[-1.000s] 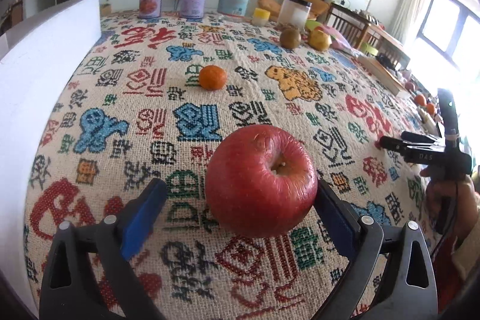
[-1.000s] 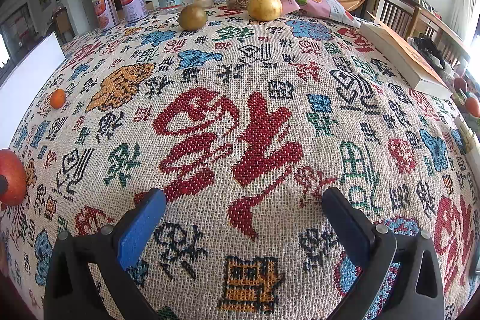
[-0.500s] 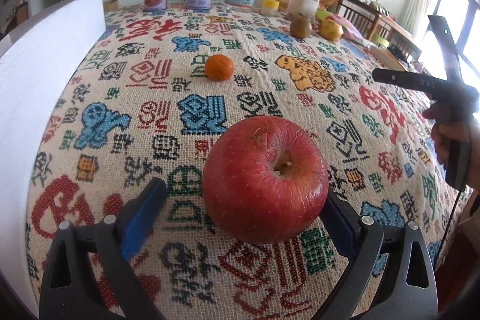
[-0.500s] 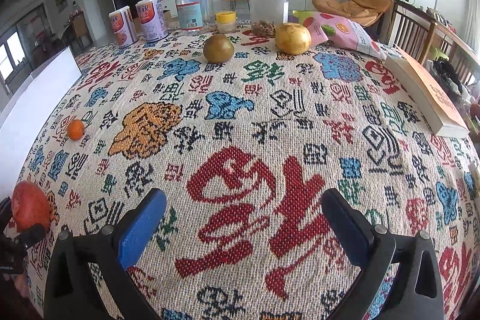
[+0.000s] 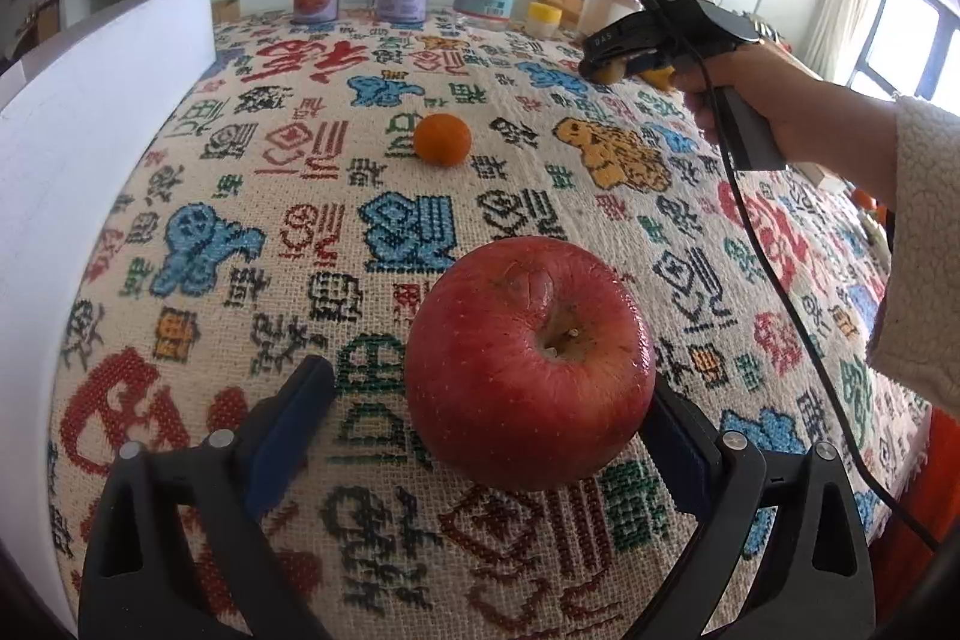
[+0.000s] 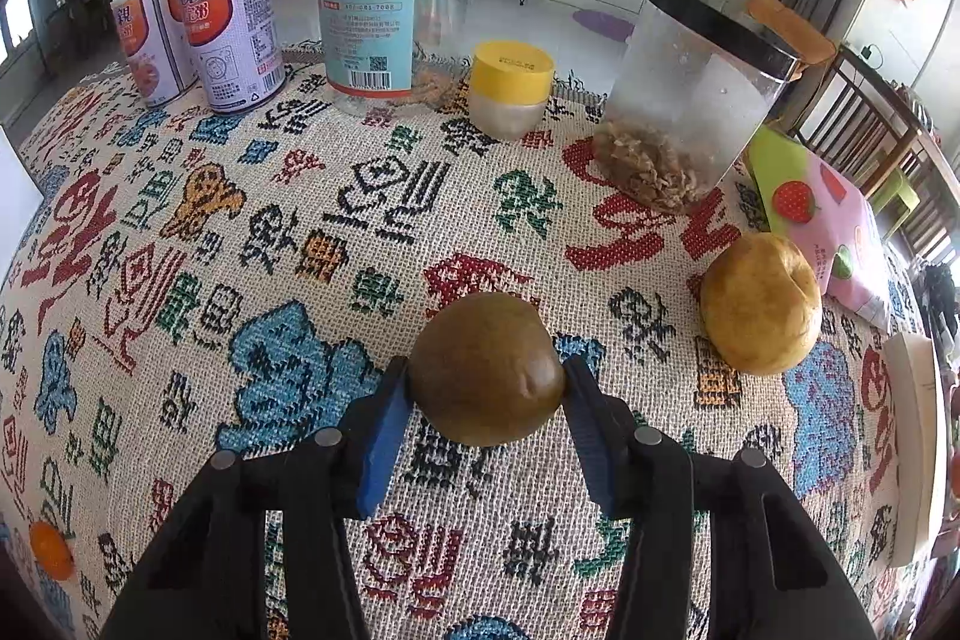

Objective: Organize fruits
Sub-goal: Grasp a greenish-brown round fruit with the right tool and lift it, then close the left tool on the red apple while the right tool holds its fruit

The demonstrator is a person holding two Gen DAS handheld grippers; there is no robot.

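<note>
A big red apple (image 5: 531,364) sits between the fingers of my left gripper (image 5: 486,436); the jaws stand wide, the right pad touches it, the left pad is apart. A small orange (image 5: 442,139) lies farther out on the patterned cloth; it also shows in the right wrist view (image 6: 51,550). My right gripper (image 6: 486,400) is shut on a brown kiwi-like fruit (image 6: 486,370), both pads against its sides. A yellow pear (image 6: 759,304) lies to its right. The right gripper (image 5: 606,67) also shows far right in the left wrist view.
A white board (image 5: 90,112) stands along the table's left side. At the far edge stand two purple cans (image 6: 231,34), a clear jar (image 6: 390,4), a yellow-lidded cup (image 6: 510,91), a black-lidded jar (image 6: 696,94) and a pink snack bag (image 6: 822,226).
My right gripper moved far across the table to the brown fruit and closed on it. My left gripper stayed around the apple, shifting slightly closer.
</note>
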